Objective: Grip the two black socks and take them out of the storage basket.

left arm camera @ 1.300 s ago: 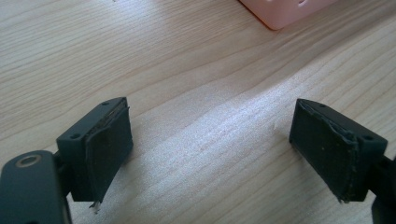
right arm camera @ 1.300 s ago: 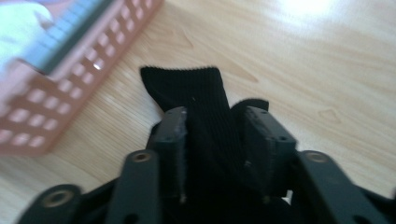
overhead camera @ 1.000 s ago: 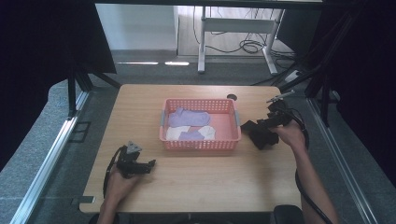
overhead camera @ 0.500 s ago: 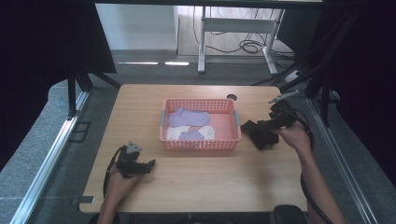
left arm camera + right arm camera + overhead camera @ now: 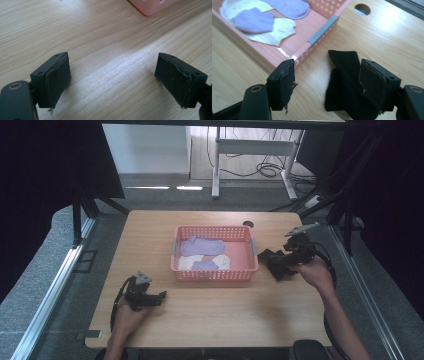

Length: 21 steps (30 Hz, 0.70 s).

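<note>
Now: right gripper (image 5: 327, 87) over black sock (image 5: 344, 82), basket (image 5: 215, 270) just beyond.
Its jaws have just been opening, sock loose below the right-hand pad, likely released; left gripper (image 5: 112, 80) rests wide, nothing between.

Dim overhead pic w/ dark edges; closeups bright, sharp.
</note>
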Available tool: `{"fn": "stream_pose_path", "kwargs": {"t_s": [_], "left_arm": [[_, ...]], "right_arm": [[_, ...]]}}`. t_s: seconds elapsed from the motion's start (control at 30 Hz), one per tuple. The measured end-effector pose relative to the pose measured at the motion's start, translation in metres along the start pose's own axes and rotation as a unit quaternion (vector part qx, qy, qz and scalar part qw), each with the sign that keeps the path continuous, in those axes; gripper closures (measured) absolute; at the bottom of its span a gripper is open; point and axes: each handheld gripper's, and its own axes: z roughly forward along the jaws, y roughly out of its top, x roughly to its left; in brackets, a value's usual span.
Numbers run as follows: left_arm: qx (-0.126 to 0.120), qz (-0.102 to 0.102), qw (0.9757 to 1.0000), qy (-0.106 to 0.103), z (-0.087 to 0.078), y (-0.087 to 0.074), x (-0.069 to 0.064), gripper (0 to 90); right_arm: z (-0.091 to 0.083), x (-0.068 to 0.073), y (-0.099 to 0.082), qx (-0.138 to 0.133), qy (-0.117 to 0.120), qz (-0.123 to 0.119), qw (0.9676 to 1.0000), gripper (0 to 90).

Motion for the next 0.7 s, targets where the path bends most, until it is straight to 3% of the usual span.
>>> {"fn": "stream_pose_path", "kwargs": {"t_s": [0.3, 0.7], "left_arm": [[-0.002, 0.001, 1.0, 0.0, 0.0, 0.0, 0.0, 12.9], [0.0, -0.001, 1.0, 0.0, 0.0, 0.0, 0.0, 12.9]], "right_arm": [[-0.001, 0.025, -0.002, -0.004, 0.018, -0.016, 0.9997, 23.4], [0.023, 0.049, -0.024, 0.011, 0.035, -0.025, 0.999, 22.3]]}}
